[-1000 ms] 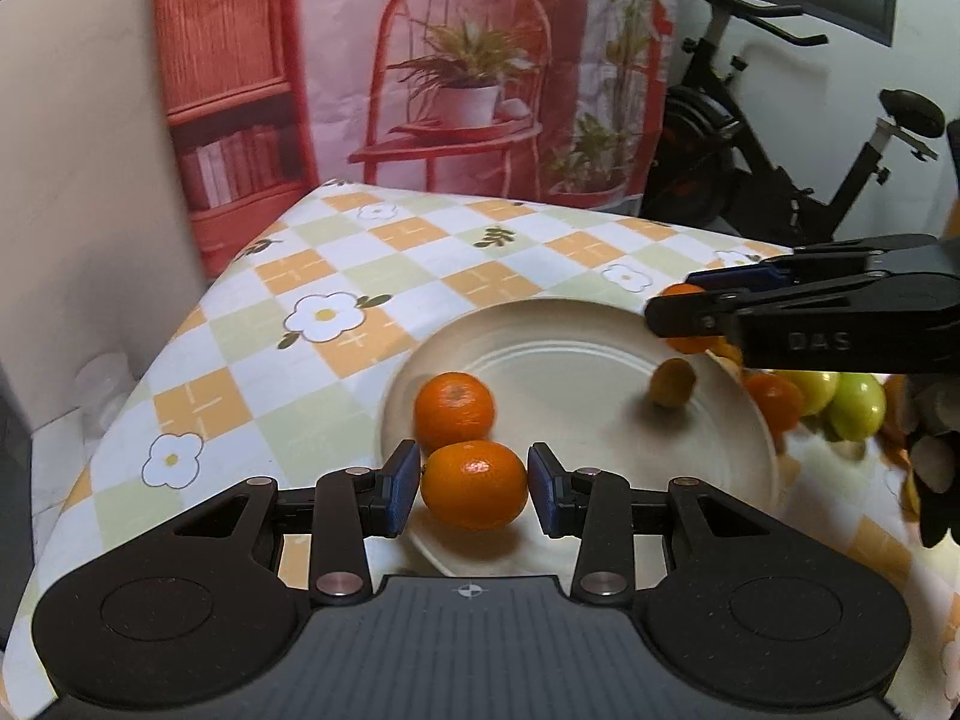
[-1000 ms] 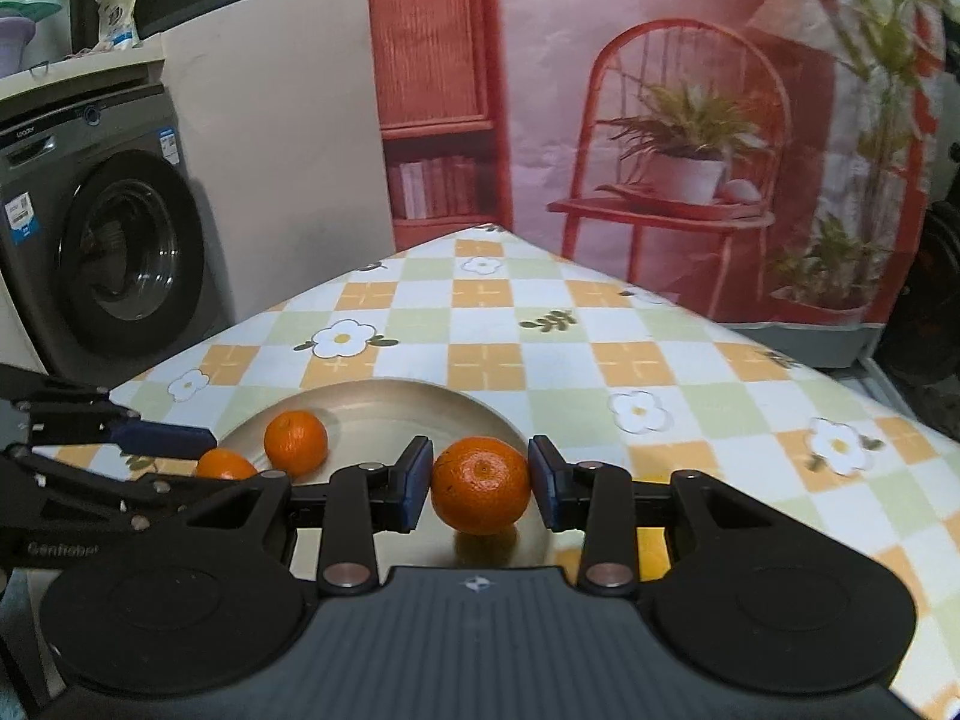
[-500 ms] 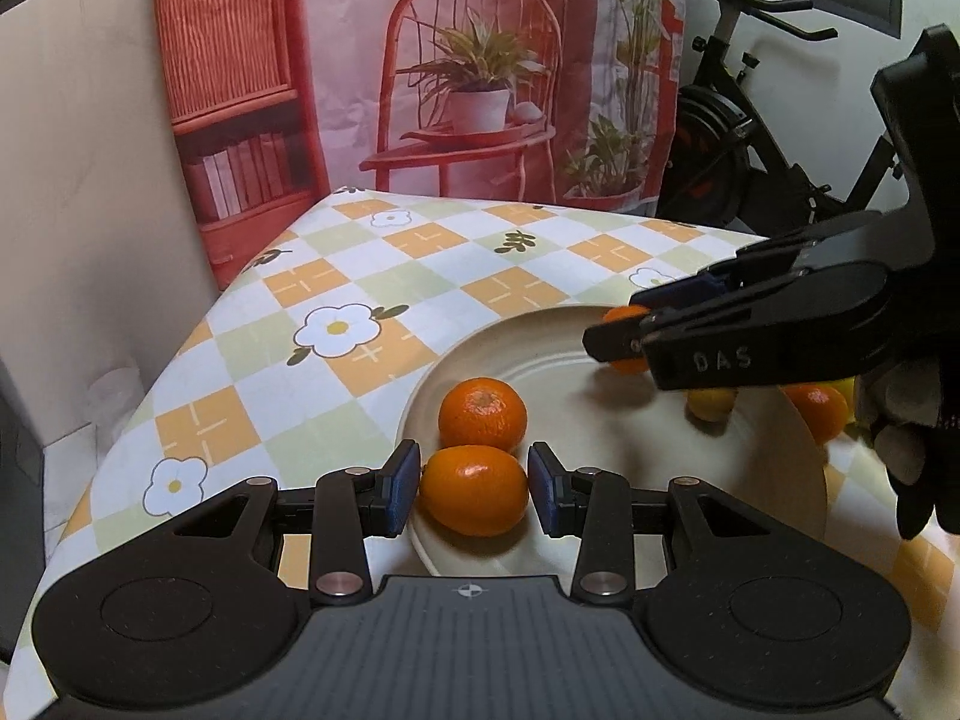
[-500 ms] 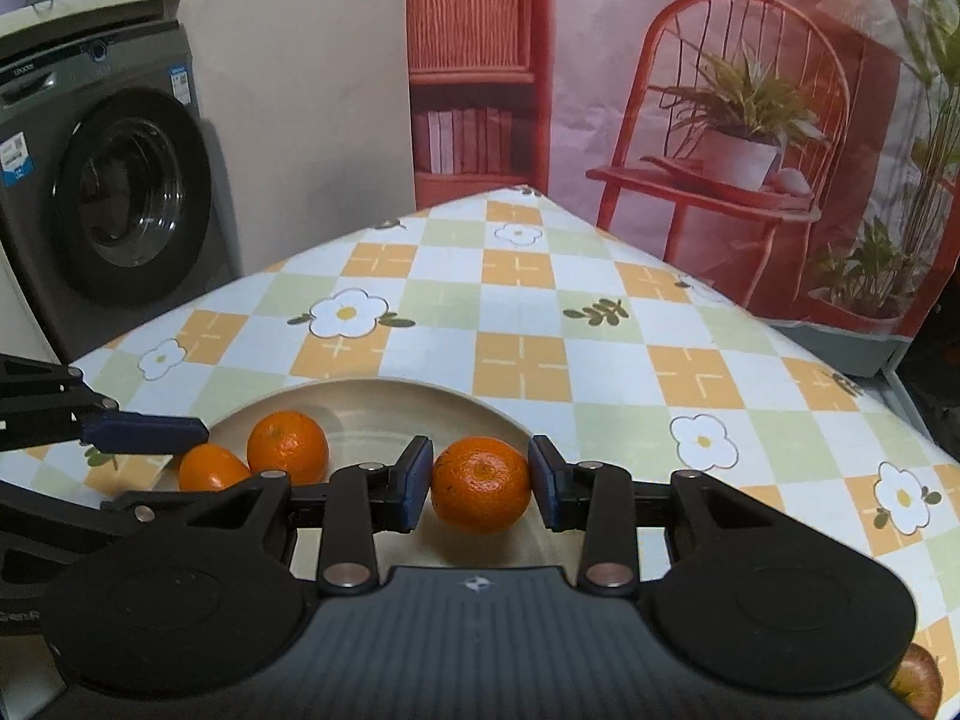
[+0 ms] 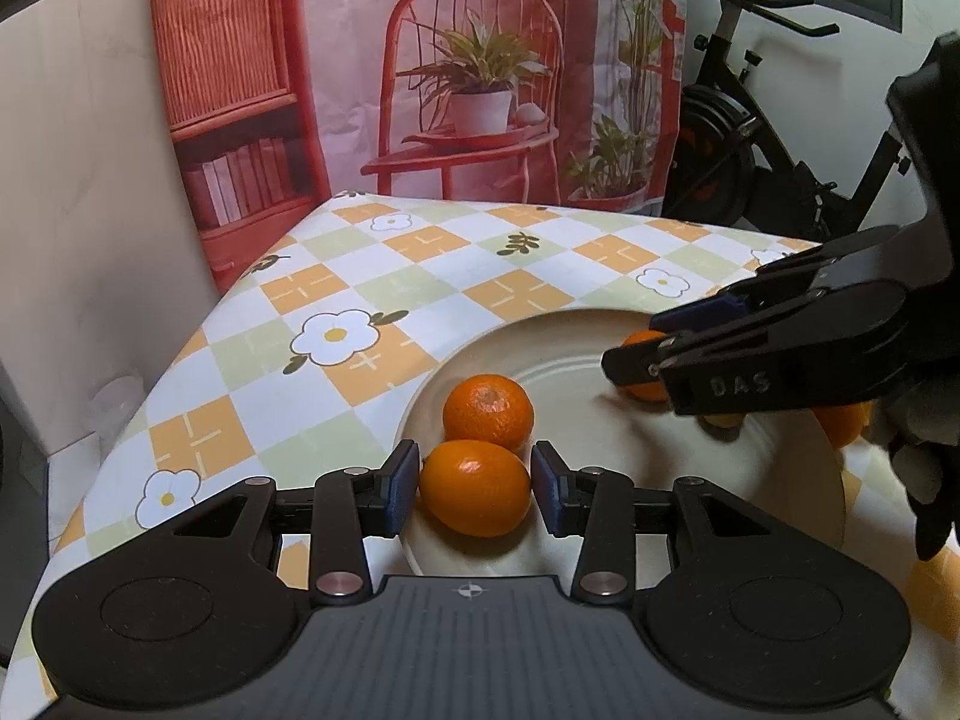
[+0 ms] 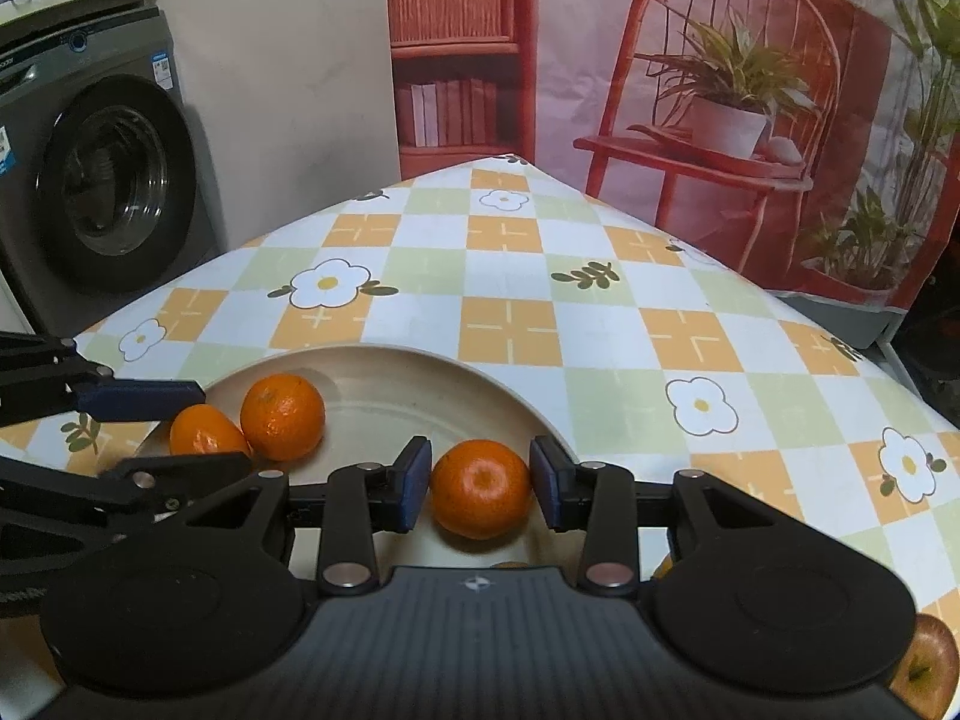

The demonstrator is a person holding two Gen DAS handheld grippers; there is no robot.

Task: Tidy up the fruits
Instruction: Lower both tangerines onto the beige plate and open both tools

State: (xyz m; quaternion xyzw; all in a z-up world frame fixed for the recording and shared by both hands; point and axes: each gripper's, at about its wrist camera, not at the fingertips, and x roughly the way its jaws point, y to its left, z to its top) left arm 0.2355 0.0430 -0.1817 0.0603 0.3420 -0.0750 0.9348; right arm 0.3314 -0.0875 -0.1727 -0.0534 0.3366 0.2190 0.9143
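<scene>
From the left wrist view, the left gripper (image 5: 474, 489) sits low over the near rim of the cream plate (image 5: 648, 480), which rests on the checked flower-print tablecloth (image 5: 336, 336); between its blue pads lies an oval mandarin (image 5: 474, 487), resting on the plate; the jaws have just been opening a little, and a thin gap shows on both sides of the fruit, so the pads no longer press on it; a second, rounder mandarin (image 5: 488, 411) sits just behind it, touching it; across the plate to the right the right gripper (image 5: 636, 343) reaches in side-on, with another orange fruit (image 5: 645, 366) partly hidden between its fingers; a gloved hand (image 5: 924, 456) shows at the far right edge; more orange fruit (image 5: 843, 423) peeks out beyond the plate's right rim.

From the right wrist view, the right gripper (image 6: 481, 483) hangs over the plate's (image 6: 390, 384) near side with a mandarin (image 6: 481, 489) between its pads; here too the jaws have just eased apart slightly; a narrow gap shows on each side, so the fruit is no longer pinched; it rests on the plate; to the left the two other mandarins (image 6: 282, 417) lie touching, the left gripper's fingers (image 6: 138, 393) on either side of the nearer one; a reddish apple (image 6: 927, 669) shows at the bottom right corner, and a washing machine (image 6: 102, 180) stands beyond the table.
</scene>
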